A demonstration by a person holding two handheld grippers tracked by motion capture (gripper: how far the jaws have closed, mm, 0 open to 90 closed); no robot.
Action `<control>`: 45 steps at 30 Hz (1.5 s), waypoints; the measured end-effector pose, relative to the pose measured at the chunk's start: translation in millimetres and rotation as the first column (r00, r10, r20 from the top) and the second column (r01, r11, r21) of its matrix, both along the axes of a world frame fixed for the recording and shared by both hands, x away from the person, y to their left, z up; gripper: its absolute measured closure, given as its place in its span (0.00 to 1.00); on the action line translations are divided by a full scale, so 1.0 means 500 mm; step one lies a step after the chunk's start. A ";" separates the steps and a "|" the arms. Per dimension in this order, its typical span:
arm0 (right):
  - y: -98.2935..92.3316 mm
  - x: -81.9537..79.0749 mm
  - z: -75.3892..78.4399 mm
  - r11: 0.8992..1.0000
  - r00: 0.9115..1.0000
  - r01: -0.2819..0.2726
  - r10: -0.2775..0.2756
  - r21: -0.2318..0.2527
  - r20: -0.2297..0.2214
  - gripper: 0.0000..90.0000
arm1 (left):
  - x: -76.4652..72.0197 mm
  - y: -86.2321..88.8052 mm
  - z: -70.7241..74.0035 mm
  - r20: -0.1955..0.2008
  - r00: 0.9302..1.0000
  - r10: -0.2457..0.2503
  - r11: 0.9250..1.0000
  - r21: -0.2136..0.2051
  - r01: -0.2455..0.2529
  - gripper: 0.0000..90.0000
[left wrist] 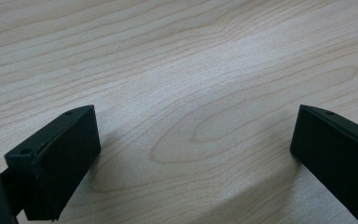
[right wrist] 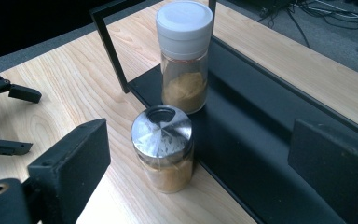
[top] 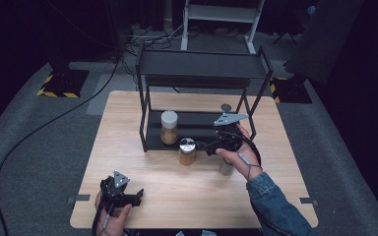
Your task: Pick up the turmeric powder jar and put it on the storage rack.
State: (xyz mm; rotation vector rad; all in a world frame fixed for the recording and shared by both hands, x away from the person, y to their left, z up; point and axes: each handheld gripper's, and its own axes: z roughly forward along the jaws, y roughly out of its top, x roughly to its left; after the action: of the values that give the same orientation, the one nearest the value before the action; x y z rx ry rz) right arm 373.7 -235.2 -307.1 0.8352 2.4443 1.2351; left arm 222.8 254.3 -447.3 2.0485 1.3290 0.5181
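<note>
A spice jar with a silver lid [top: 187,150] [right wrist: 163,149] stands on the wooden table [top: 128,128] just in front of a black two-tier rack [top: 202,66]. A taller jar with a white lid [top: 169,126] [right wrist: 184,56] stands on the rack's lower shelf [right wrist: 261,121]. My right gripper [top: 204,146] [right wrist: 200,144] hovers to the right of the silver-lid jar, open, with the jar ahead of its jaws and apart from them. My left gripper [top: 137,195] [left wrist: 196,135] rests low at the table's front left, open over bare wood.
A grey object [top: 225,168] stands on the table, partly hidden under the right hand. A small round grey top [top: 226,107] shows at the rack's right rear. The rack's uprights [right wrist: 112,46] stand close to both jars. Cables run over the floor [top: 29,132] behind.
</note>
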 end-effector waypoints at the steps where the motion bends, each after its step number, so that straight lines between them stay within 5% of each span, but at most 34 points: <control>1: 0.003 0.001 -0.001 1.000 1.000 -0.002 0.002 -0.002 0.000 0.06 | 0.000 0.000 0.000 0.000 1.000 0.000 1.000 0.000 0.000 0.01; 15: 0.049 0.021 -0.014 1.000 1.000 -0.017 0.017 -0.025 -0.021 0.05 | 0.000 0.000 0.000 0.000 1.000 0.000 1.000 0.000 0.000 0.01; 45: 0.124 0.064 -0.096 0.997 0.995 -0.038 0.032 -0.067 -0.099 0.07 | 0.000 0.000 0.000 0.000 1.000 0.000 1.000 0.000 0.000 0.01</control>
State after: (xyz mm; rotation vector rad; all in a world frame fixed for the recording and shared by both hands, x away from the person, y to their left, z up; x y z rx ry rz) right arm 405.7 -173.3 -355.0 0.8569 2.5739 1.1401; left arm 222.8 254.3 -447.3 2.0489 1.3286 0.5183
